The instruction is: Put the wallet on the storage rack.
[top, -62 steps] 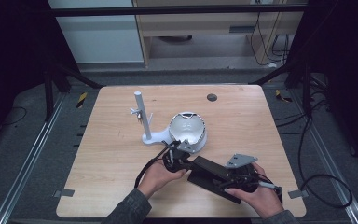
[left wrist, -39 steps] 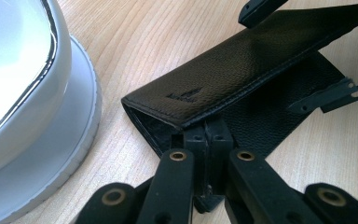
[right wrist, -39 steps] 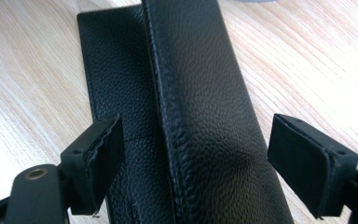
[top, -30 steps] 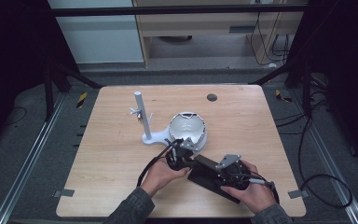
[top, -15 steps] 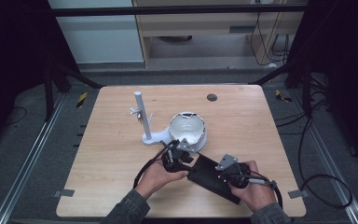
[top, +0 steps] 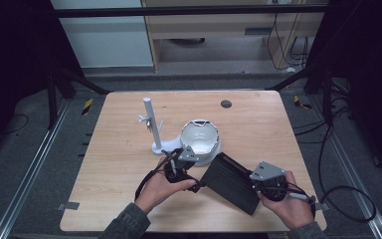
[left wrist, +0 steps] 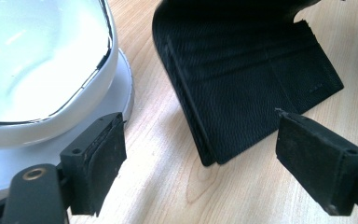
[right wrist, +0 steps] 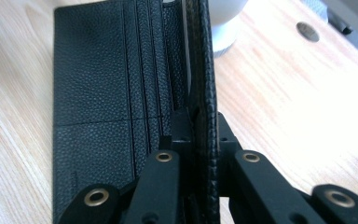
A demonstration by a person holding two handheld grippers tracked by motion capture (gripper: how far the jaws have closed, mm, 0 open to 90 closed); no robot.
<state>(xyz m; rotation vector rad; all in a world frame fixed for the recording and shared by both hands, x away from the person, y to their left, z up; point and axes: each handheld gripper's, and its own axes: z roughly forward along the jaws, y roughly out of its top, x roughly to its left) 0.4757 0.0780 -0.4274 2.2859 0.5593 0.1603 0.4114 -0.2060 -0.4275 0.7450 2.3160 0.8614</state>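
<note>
Pale wooden worktop (top: 129, 209), lower centre: black leather wallet (top: 231, 181), soft, floppy, best pinched at an edge; right gripper (right wrist: 199, 128) clamps its raised flap, left gripper (left wrist: 200, 172), jaws just opening, holds nothing.

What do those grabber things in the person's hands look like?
Both are black. The left gripper and the right gripper each carry a grey three-cornered plate on top and trail a black cable. Their fingers are blocky black pads on arms with brass-coloured rivets. The person wears grey sleeves.
</note>
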